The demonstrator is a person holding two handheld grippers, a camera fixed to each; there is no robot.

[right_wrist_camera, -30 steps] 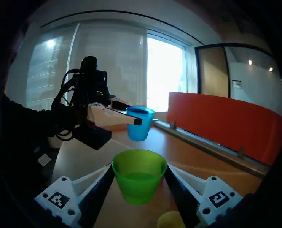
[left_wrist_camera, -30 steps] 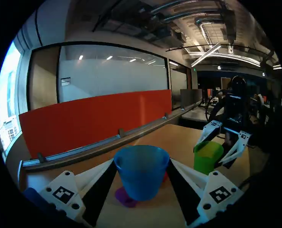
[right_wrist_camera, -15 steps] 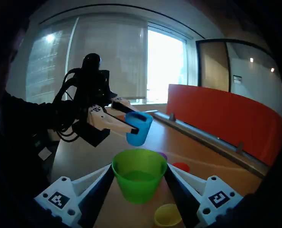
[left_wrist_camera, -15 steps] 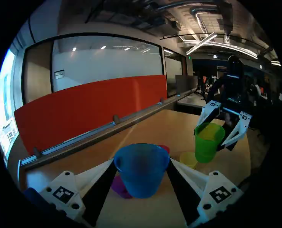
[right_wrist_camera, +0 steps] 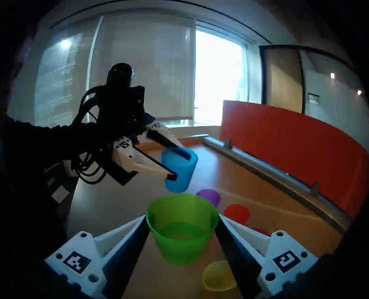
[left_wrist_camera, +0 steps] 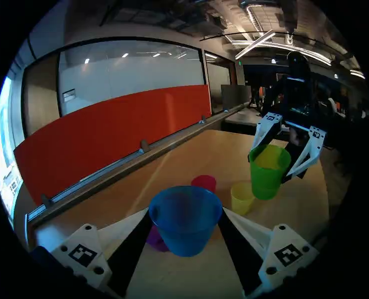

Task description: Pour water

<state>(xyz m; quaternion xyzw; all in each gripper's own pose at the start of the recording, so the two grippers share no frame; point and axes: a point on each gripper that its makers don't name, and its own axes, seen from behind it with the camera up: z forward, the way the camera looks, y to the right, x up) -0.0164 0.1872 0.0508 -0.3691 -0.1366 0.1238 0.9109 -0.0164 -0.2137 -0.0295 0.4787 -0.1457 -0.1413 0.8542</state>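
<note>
In the left gripper view my left gripper (left_wrist_camera: 184, 222) is shut on a blue cup (left_wrist_camera: 185, 219), held above the wooden table (left_wrist_camera: 209, 154). Farther off to the right there, the right gripper (left_wrist_camera: 284, 149) holds a green cup (left_wrist_camera: 268, 170) in the air. The right gripper view has my right gripper (right_wrist_camera: 182, 234) shut on the green cup (right_wrist_camera: 182, 234), which has water in its bottom. Beyond it the left gripper (right_wrist_camera: 172, 162) carries the blue cup (right_wrist_camera: 178, 169), tilted slightly toward the green one.
On the table sit a yellow cup (left_wrist_camera: 242, 197), a red cup (left_wrist_camera: 204, 182) and a purple cup (left_wrist_camera: 157, 239). The same cups are under the green cup: yellow (right_wrist_camera: 219, 275), red (right_wrist_camera: 237, 213), purple (right_wrist_camera: 209, 196). An orange divider (left_wrist_camera: 109, 134) and rail edge the desk. A dark sleeve (right_wrist_camera: 40, 144) holds the left gripper.
Both cameras have tipped downward, bringing the small cups on the table into view. The blue and green cups have come closer together, and the blue cup now leans toward the green one.
</note>
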